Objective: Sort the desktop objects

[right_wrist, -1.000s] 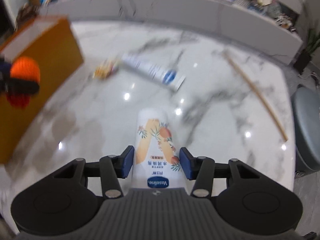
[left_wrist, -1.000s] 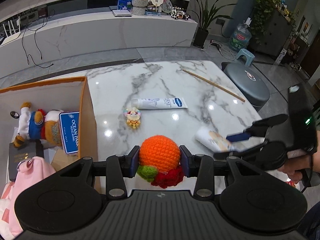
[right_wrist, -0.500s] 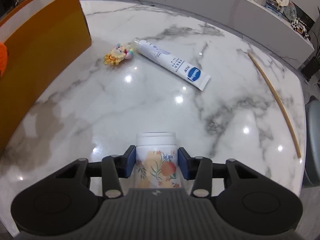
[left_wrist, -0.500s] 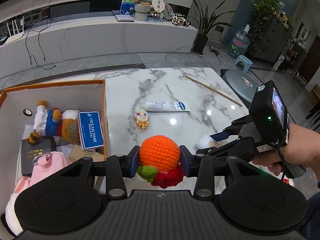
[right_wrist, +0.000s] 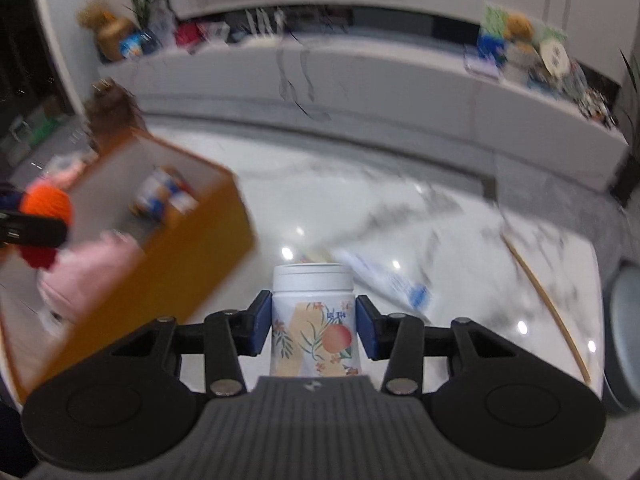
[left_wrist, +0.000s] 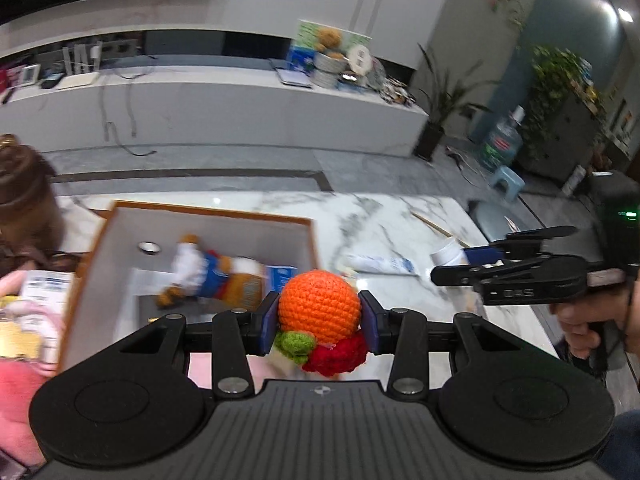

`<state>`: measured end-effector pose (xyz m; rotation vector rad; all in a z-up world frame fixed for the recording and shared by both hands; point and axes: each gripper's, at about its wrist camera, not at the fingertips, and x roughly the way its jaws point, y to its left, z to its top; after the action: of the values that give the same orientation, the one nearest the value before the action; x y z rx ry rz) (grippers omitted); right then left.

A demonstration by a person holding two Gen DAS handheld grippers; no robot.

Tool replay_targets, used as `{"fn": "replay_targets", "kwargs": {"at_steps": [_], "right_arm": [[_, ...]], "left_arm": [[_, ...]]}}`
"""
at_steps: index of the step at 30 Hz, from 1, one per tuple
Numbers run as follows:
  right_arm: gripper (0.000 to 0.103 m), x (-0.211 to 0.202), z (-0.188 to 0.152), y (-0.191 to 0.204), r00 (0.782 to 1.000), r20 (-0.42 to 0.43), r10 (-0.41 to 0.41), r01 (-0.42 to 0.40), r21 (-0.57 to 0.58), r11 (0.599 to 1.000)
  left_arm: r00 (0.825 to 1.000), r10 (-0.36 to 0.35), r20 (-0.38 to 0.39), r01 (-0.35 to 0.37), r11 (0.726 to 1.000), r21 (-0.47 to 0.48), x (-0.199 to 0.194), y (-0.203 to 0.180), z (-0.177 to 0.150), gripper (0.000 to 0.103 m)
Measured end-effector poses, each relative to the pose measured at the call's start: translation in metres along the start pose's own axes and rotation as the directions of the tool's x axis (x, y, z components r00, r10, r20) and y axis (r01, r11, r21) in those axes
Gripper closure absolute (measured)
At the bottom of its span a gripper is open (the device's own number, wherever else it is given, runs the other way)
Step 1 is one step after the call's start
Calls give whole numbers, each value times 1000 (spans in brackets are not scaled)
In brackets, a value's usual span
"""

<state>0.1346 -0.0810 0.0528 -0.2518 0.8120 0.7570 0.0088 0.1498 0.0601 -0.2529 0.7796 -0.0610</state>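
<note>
Marble table (left_wrist: 392, 216) carried the orange-rimmed box (left_wrist: 208, 212) at its left end, open side up, already loaded with a plush doll (left_wrist: 208, 272) and a pink soft item (right_wrist: 88, 272). Left gripper (left_wrist: 320, 320) clamped on the crocheted orange toy (left_wrist: 318, 306), hung over the box's right wall, nearer of the two. Right gripper (right_wrist: 314, 330) clamped on the floral-print tube (right_wrist: 312, 320), cap forward, long axis along the fingers; box lay forward-left of it. White tube (left_wrist: 380, 265) and thin stick (right_wrist: 544, 300) lay on the marble, unsorted. Motion blur throughout; box floor beneath the toy hidden.
</note>
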Motion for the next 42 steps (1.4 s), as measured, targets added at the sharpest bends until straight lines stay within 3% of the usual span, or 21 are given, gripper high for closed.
{"fn": "replay_targets", "kwargs": {"at_steps": [8, 15, 29, 42], "right_arm": [[56, -11, 39, 90, 983, 104, 154, -144, -101, 985], [56, 0, 50, 145, 966, 119, 228, -209, -157, 965], [56, 71, 46, 164, 986, 12, 167, -163, -153, 975], [57, 103, 37, 168, 989, -54, 136, -143, -170, 975]], "left_arm": [[998, 67, -4, -67, 996, -53, -15, 43, 0, 55], [994, 92, -52, -95, 994, -61, -11, 65, -6, 55], [972, 155, -176, -160, 987, -14, 20, 82, -23, 55], [946, 211, -246, -209, 977, 32, 41, 84, -34, 55]]}}
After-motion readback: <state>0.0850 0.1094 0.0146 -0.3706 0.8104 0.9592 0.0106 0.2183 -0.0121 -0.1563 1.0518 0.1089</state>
